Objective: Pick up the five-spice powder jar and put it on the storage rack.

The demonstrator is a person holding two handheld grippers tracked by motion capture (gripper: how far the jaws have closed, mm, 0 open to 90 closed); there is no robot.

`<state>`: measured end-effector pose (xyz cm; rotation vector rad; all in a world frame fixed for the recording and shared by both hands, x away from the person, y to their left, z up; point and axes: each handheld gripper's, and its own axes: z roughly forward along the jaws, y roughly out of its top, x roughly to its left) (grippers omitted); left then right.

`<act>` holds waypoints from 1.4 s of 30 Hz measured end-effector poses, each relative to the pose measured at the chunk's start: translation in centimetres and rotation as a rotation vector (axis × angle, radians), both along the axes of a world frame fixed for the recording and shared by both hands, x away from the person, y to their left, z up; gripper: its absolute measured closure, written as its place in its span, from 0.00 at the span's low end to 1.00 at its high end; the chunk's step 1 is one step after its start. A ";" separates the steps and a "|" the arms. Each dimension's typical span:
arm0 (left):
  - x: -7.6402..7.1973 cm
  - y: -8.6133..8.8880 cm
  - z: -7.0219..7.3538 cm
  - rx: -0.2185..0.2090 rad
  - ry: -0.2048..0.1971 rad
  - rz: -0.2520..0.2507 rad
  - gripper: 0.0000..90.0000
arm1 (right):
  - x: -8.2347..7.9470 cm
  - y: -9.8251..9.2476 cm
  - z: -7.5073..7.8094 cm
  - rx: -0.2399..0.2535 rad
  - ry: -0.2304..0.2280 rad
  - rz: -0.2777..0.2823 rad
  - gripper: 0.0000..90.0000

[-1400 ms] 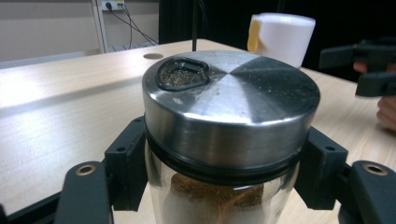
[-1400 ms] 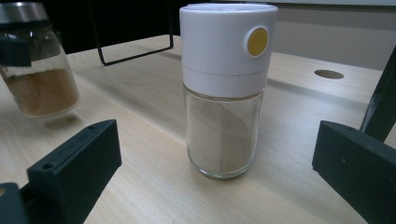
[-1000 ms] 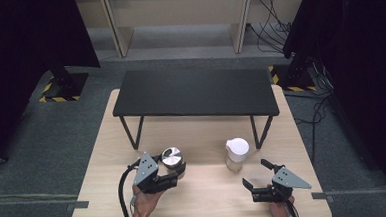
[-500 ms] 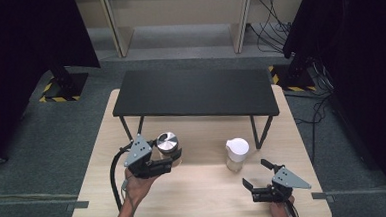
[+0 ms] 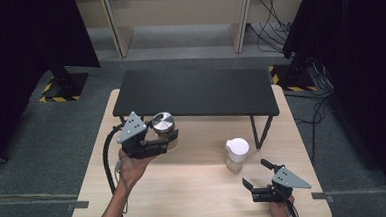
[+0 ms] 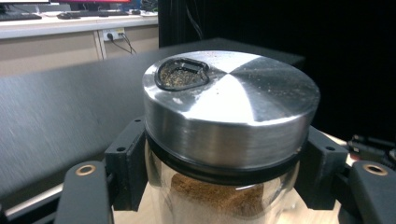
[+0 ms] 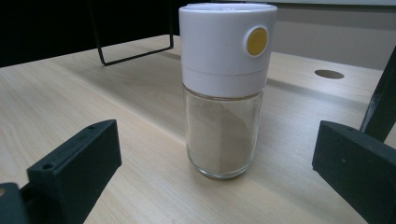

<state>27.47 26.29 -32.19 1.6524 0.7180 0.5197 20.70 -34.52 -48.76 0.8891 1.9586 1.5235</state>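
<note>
Lifting the steel-lidded spice jar [image 5: 163, 127] toward the black shelf [image 5: 195, 91], the left tongs [image 5: 168, 140] clamp its glass just under the lid; keep it upright and clear the shelf edge. Right tongs [image 5: 257, 180] gape empty on the worktop [image 5: 195, 188], near the white-capped shaker [image 5: 236, 155].

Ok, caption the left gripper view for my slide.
Left hand-held gripper clamps a steel-lidded spice jar before the black shelf.
</note>
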 end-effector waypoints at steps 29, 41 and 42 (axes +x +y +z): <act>6.8 -2.8 5.4 0.021 -0.006 0.181 0.34 | 0.2 -0.4 -0.2 0.028 0.011 0.001 0.01; 8.6 -4.6 5.5 0.022 0.023 0.327 0.34 | 0.3 -0.5 -0.2 0.034 0.013 0.005 0.01; 8.7 -4.7 5.6 0.030 0.025 0.337 0.34 | 0.3 -0.5 -0.2 0.034 0.013 0.006 0.01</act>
